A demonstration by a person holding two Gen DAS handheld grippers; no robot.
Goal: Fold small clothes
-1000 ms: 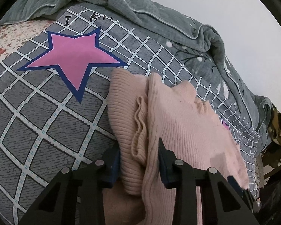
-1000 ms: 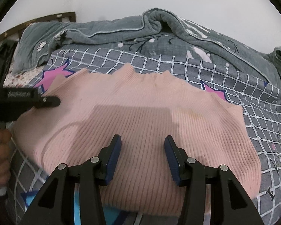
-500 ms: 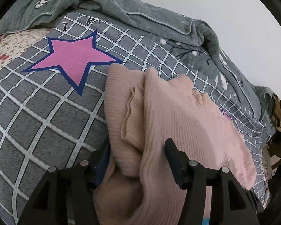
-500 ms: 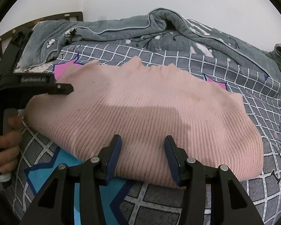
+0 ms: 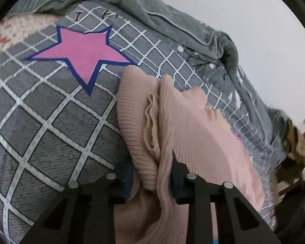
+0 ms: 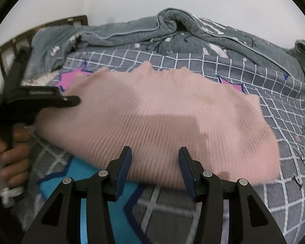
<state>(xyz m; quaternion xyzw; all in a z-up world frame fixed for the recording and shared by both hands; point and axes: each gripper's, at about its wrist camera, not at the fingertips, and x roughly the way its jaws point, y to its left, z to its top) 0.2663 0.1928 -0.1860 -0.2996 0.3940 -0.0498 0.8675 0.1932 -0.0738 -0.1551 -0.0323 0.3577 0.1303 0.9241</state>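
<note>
A pink ribbed knit garment (image 6: 156, 126) lies folded on a grey checked bedspread (image 5: 50, 122). In the left wrist view the garment (image 5: 193, 134) shows its stacked folded layers at the left end. My left gripper (image 5: 152, 174) is shut on those bunched layers; it also shows at the left of the right wrist view (image 6: 71, 100), held by a hand. My right gripper (image 6: 154, 162) is open and empty, its fingers just at the garment's near edge.
A rumpled grey quilt (image 6: 172, 30) lies along the far side of the bed by a white wall. Pink stars (image 5: 81, 55) and a blue star (image 6: 79, 172) are printed on the bedspread. A wooden bed frame (image 6: 14, 46) stands at the far left.
My left gripper opened briefly, then closed again on the garment's left end. My right gripper drew back from over the garment to its near edge, staying open.
</note>
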